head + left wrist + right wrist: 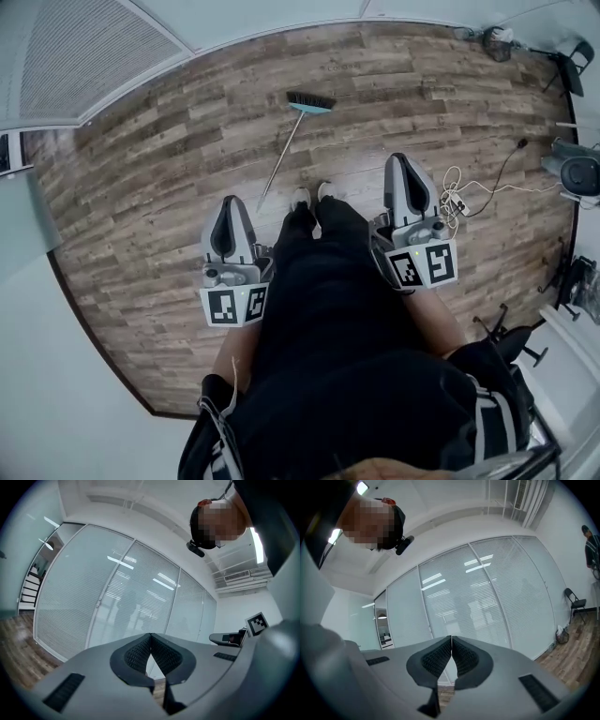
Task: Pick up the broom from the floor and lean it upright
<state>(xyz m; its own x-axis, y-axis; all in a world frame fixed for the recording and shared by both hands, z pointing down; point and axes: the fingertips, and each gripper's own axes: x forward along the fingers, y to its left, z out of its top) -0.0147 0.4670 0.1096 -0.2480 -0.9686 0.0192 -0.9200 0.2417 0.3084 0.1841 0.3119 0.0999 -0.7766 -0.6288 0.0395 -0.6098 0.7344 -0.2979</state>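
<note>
Item one, nearest: my claws, two in count. Left claw (231,208), jaws shut pad to pad, nothing between them; its own view shows the ribbed pads (136,654) meeting at the tip with only the glass wall (108,597) beyond. Right claw (403,165), jaws likewise shut and empty, pads (437,658) pressed together. Both are held level at either side of my legs, well apart from the broom. Item two: shoes (300,198), two, side by side on the wooden floor (141,187), between the claws. Item three, the task's thing: broom (284,155), one, lying flat on the floor just ahead of the shoes, the thin handle's end nearest my feet, the handle running away toward the floor's far edge and ending in a dark brush head with a light blue block. Nothing touches it. Item four: power strip (457,201) with white cord, one, on the floor beside the right claw, toward the floor's right edge. Item five, farthest: chair (576,603), one, by the glass wall. Progress, as I judge it: nothing done. Left to do: go to the broom, open a claw, take the handle, lift it, lean it upright.
</note>
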